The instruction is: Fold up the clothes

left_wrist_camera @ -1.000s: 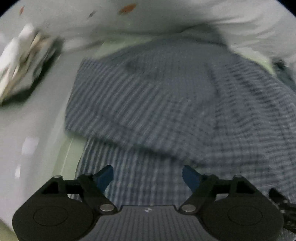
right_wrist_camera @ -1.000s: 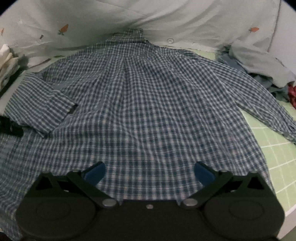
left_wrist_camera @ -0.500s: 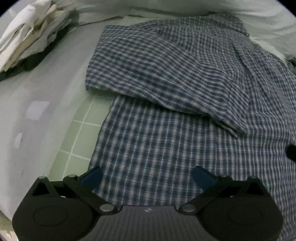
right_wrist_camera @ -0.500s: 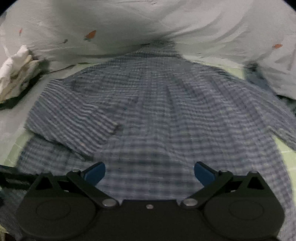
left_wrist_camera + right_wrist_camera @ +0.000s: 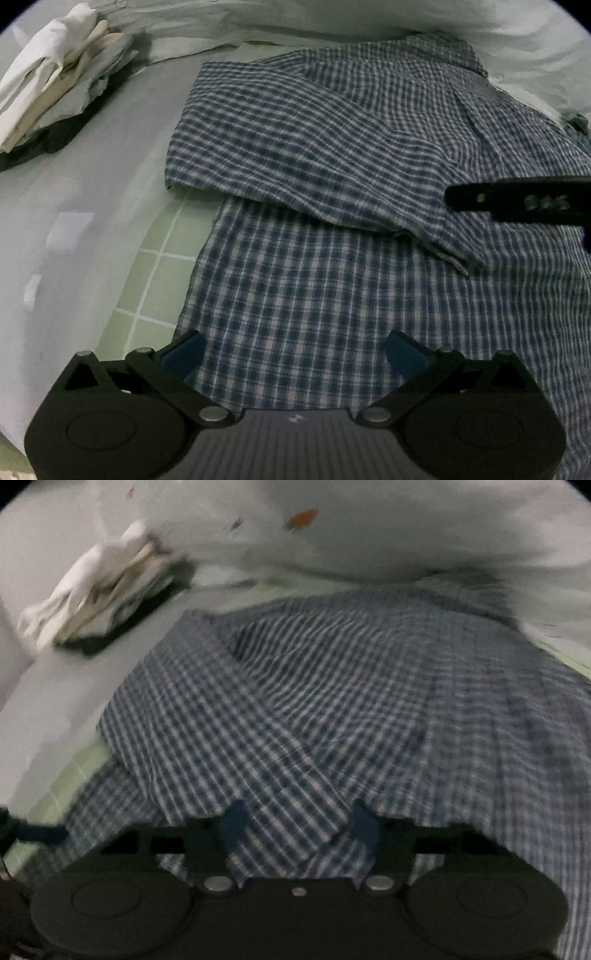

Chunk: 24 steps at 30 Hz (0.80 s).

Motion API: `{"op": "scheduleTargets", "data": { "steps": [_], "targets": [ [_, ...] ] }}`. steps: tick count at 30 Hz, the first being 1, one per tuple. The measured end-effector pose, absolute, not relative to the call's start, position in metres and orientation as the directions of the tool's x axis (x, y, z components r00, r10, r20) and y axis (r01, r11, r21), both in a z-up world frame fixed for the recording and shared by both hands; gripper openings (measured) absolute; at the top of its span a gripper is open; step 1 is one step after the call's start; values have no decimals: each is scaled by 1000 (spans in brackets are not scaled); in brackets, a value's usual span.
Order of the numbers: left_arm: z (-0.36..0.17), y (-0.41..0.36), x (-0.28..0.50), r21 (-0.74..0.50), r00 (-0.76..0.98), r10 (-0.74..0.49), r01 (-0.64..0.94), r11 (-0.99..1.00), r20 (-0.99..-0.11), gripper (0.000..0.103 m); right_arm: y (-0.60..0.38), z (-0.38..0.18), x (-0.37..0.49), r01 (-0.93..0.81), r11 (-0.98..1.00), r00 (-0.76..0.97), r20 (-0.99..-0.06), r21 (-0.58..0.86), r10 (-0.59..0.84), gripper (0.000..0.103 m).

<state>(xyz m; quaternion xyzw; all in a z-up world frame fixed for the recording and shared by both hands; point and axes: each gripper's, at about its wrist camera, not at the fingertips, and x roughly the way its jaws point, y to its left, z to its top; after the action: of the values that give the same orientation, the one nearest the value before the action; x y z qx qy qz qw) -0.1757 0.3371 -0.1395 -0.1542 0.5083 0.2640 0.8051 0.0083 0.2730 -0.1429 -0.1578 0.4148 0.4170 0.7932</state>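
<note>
Blue-checked cotton, the shirt (image 5: 332,295) lies spread on the green gridded mat (image 5: 155,266), one sleeve (image 5: 295,147) already folded across its back. The right gripper (image 5: 299,823) is half closed around the cuff but not clenched; the left gripper (image 5: 293,349) hovers released over the hem. I judge the sleeve fold is in hand, and next the cuff needs a firm pinch.
</note>
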Motion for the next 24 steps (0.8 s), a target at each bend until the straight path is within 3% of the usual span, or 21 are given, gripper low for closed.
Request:
{"op": "scheduleTargets", "data": {
  "steps": [1, 2, 3, 6, 11, 13, 15, 16, 20, 24],
  "targets": [
    [-139, 336, -172, 24, 332, 272, -594, 804, -903, 103, 276, -146, 12, -806, 584, 286, -801, 96, 526, 27],
    [-139, 336, -169, 28, 320, 276, -605, 795, -906, 103, 275, -145, 15, -813, 574, 282, -797, 98, 535, 7],
    [-134, 331, -167, 40, 319, 296, -617, 786, -900, 103, 272, -143, 19, -819, 563, 267, -794, 111, 546, 1],
    [-113, 307, -162, 69, 346, 374, -649, 758, -860, 103, 248, -123, 31, -815, 561, 292, -732, 147, 616, 0],
    [-93, 264, -142, -7, 420, 388, -686, 727, -821, 103, 177, -72, 65, -752, 637, 425, -617, 167, 663, 0],
    [-98, 250, -134, -51, 432, 377, -709, 703, -819, 103, 165, -74, 81, -758, 623, 387, -637, 191, 666, 5],
    [-107, 243, -129, -69, 419, 356, -722, 688, -835, 103, 164, -86, 83, -780, 594, 345, -655, 199, 672, 28],
    [-112, 240, -127, -75, 411, 346, -728, 682, -843, 103, 167, -92, 79, -800, 568, 322, -659, 195, 680, 50],
    [-122, 240, -134, -27, 341, 395, -785, 619, -853, 103, 191, -116, 62, -880, 439, 205, -687, 183, 697, 50],
    [-136, 265, -152, -48, 263, 397, -879, 475, -879, 103, 221, -135, 58, -916, 341, 93, -719, 209, 689, 42]
  ]
}}
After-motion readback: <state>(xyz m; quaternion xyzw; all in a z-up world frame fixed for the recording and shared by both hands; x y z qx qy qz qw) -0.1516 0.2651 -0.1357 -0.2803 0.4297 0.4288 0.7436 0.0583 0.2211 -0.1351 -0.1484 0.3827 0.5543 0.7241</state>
